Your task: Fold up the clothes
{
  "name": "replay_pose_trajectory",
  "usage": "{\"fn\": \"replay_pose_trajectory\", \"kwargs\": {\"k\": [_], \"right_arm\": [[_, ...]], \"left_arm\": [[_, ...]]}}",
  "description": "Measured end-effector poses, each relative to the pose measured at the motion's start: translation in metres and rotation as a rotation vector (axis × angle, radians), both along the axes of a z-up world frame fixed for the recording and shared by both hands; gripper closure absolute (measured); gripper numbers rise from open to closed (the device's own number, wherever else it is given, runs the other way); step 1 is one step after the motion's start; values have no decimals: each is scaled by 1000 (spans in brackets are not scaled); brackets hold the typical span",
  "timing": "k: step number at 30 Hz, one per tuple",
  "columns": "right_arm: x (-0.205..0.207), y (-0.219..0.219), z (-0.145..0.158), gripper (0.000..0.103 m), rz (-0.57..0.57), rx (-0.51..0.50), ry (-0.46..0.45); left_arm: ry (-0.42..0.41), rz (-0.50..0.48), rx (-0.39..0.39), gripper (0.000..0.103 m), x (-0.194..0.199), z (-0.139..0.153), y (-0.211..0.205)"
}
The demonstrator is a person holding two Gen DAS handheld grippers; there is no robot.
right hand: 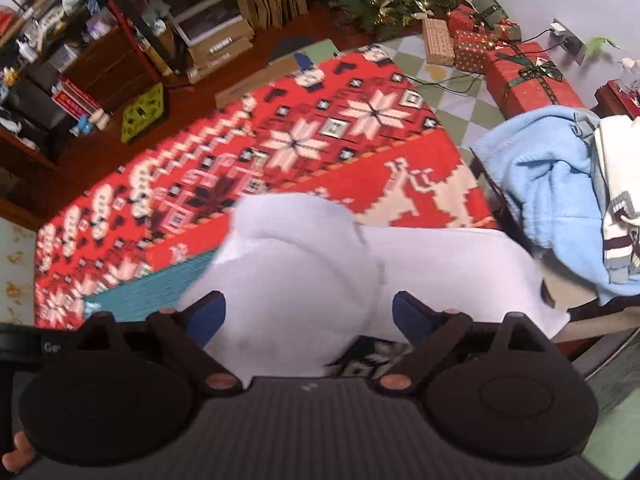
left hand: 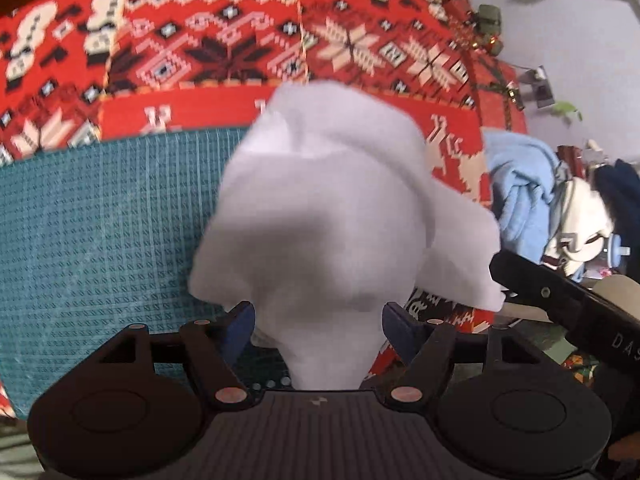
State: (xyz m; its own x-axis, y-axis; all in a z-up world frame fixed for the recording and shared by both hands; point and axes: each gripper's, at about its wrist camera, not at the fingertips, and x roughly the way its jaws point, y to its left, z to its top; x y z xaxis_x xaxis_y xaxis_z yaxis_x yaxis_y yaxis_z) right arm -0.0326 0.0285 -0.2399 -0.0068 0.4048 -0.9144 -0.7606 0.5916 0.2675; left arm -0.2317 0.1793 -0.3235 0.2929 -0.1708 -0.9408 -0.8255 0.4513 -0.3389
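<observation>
A white garment [left hand: 332, 216] hangs bunched in front of my left gripper [left hand: 319, 322], above a teal mat [left hand: 100, 220] on a red patterned Christmas cloth [left hand: 240, 40]. The left jaws stand apart with the cloth running between the blue pads [left hand: 240, 326]. In the right wrist view the same white garment [right hand: 320, 264] drapes across my right gripper [right hand: 309, 316], whose blue pads [right hand: 208, 316] also stand apart around the fabric. The other gripper's black body [left hand: 568, 308] shows at the right of the left wrist view.
A pile of light blue and cream clothes [right hand: 560, 200] lies at the right. Wrapped red gift boxes [right hand: 532, 76] and tinsel sit at the back. Cluttered shelves [right hand: 80, 60] and cardboard stand at the far left. The teal mat [right hand: 152, 292] lies below the garment.
</observation>
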Motion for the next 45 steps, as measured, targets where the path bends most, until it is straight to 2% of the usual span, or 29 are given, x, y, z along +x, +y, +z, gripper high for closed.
{"fn": "replay_pose_trajectory", "kwargs": {"k": [4,9,10,11,12,14,16,17,19,20,21,25,26,30,35,37,38,41,45], "right_arm": [[15,-1,-33,5,31,-27,2],[22,4,-79,6,74,-38,73],[22,8,-89,7,74,-48,92],[23,11,-99,8,71,-53,114],[22,14,-108,13,72,-50,136],[19,21,-123,15,80,-44,167],[14,28,-133,23,79,-31,199],[11,31,-137,33,77,-21,218],[3,39,-133,45,83,-5,216],[-3,43,-129,56,91,3,208],[-9,48,-124,60,98,11,200],[-36,70,-105,71,133,57,193],[-43,77,-99,76,142,72,197],[-78,107,-80,85,193,136,218],[-148,166,-66,88,290,202,279],[-180,191,-65,87,331,205,284],[-191,198,-65,84,342,202,291],[-221,212,-63,75,383,209,298],[-235,208,-60,75,407,198,310]], "left_arm": [[19,-18,-6,34,10,-19,-16],[11,-34,-33,48,17,-43,-27],[9,-44,-25,58,18,-47,-29],[5,-57,-17,66,18,-49,-29],[0,-56,-8,68,18,-51,-29],[-14,-38,3,79,15,-54,-27],[-34,-13,2,82,10,-52,-24],[-46,-3,9,85,6,-48,-22],[-65,10,31,88,-3,-39,-20],[-73,12,50,89,-9,-32,-18],[-84,19,65,89,-15,-26,-15],[-120,94,104,93,-54,-3,9],[-125,120,125,93,-67,4,18],[-132,236,189,93,-125,24,53],[-90,402,143,91,-202,13,90],[-66,503,117,91,-229,6,99],[-42,527,134,92,-242,5,101],[-2,550,192,92,-271,8,105],[0,561,183,90,-293,5,105]]}}
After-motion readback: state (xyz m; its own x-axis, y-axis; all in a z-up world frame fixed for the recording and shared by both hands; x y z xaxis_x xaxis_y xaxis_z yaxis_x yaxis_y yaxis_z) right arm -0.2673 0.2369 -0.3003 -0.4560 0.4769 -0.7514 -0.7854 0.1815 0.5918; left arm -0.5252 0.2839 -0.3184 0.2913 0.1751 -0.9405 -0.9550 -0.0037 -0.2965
